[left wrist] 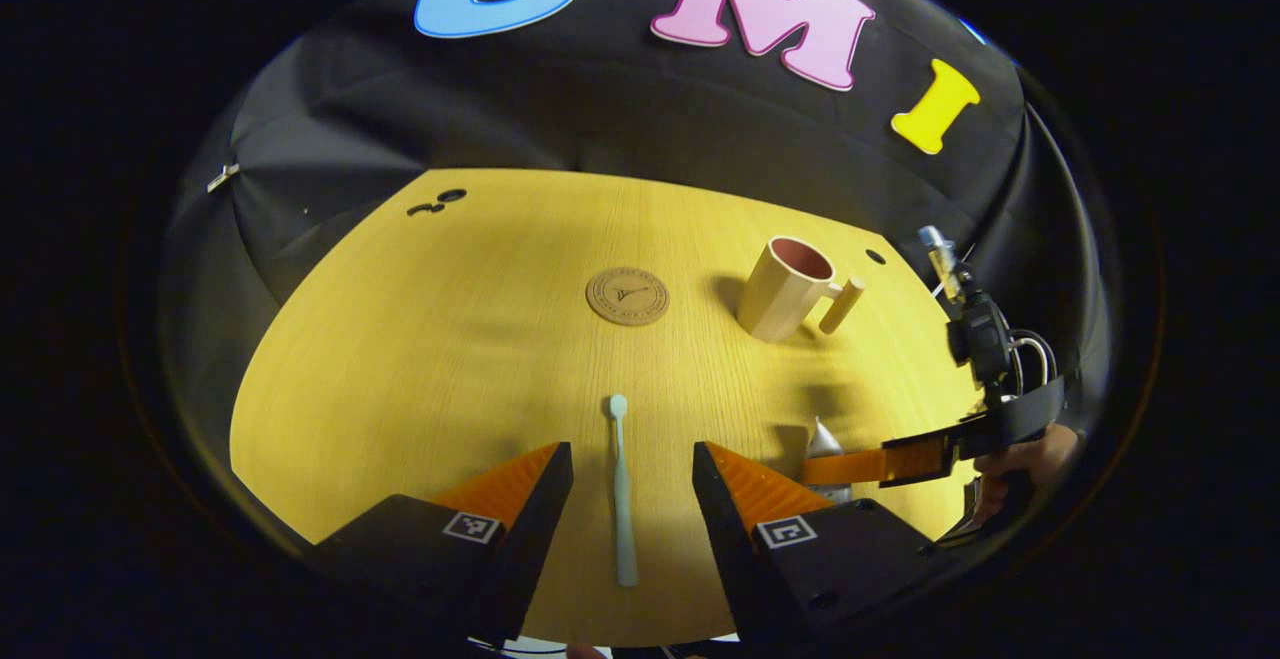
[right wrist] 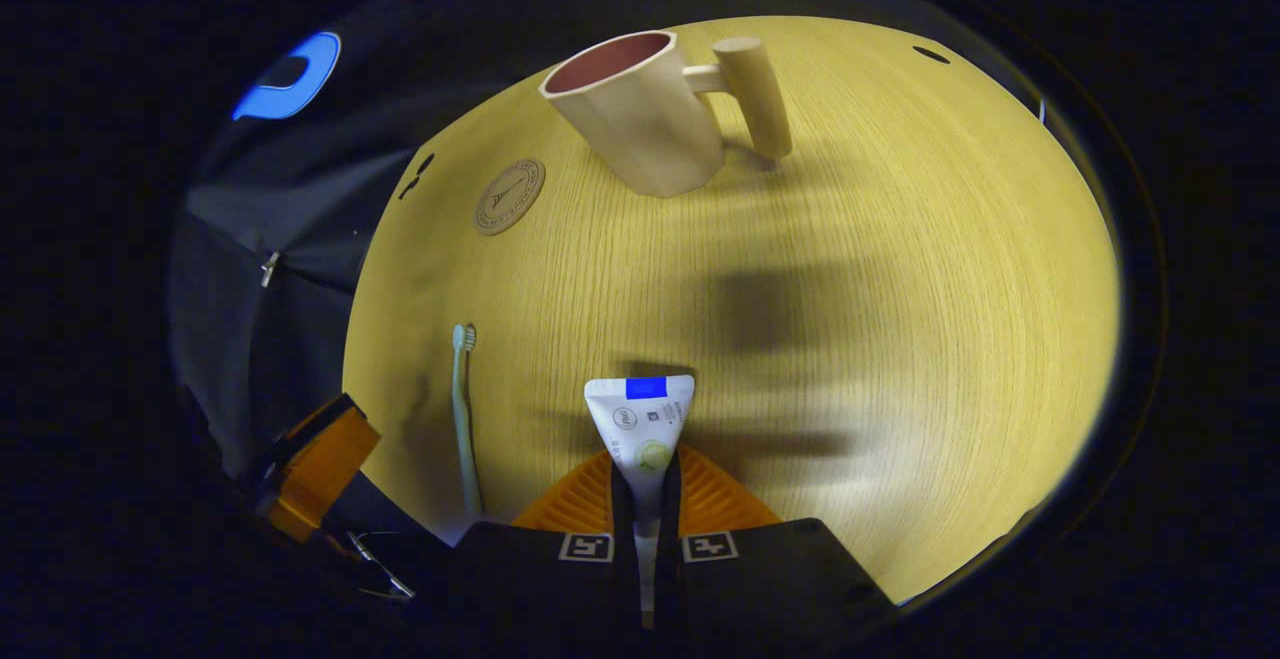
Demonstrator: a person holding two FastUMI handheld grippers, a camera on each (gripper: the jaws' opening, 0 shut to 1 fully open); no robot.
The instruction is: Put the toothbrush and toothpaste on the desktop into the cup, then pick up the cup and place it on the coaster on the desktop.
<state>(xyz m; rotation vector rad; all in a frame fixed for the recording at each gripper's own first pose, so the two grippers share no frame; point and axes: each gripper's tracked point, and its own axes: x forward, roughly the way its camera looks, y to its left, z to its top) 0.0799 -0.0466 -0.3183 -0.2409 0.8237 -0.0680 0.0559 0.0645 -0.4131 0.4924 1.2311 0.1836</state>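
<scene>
In the left gripper view, the left gripper (left wrist: 632,484) is held wide open over the wooden desktop (left wrist: 420,359), and nothing is gripped; the toothbrush (left wrist: 621,494) is seen lying flat between its fingers. Farther off, the coaster (left wrist: 627,296) is placed beside the cup (left wrist: 785,287), apart from it, and the right gripper (left wrist: 850,467) is seen at the right with the toothpaste (left wrist: 824,439). In the right gripper view, the toothpaste tube is clamped between the right gripper's closed fingers (right wrist: 580,509), and the toothbrush is laid to the left.
</scene>
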